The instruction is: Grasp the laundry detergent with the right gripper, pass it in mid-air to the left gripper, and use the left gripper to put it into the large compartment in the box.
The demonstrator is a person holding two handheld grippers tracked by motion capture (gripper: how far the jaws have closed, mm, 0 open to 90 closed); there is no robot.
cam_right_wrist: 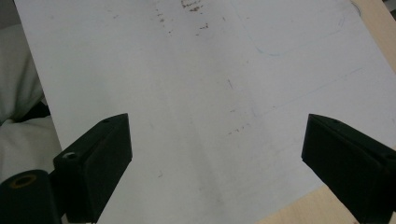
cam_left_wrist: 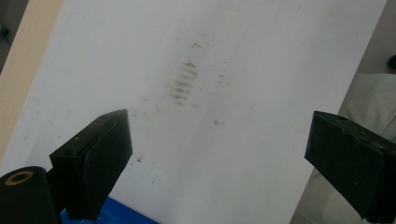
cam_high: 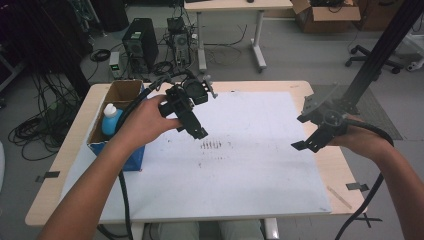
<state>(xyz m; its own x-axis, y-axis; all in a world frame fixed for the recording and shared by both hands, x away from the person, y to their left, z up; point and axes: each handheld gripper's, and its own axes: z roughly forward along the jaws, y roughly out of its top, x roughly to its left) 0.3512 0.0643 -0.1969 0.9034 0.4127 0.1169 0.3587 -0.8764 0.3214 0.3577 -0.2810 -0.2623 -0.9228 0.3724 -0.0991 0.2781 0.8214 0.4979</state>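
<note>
Left hand-held gripper and right hand-held gripper both agape, empty, cardboard box holding blue bottle

No readable text, labels or numbers anywhere.

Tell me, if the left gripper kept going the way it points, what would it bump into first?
Probably the white sheet on the table, near the dark smudges; the left gripper is open and holds nothing.

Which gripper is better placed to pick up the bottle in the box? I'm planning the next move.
Left. The left gripper hangs open right beside the box holding the bottle; the right gripper is open too, but across the table.
</note>
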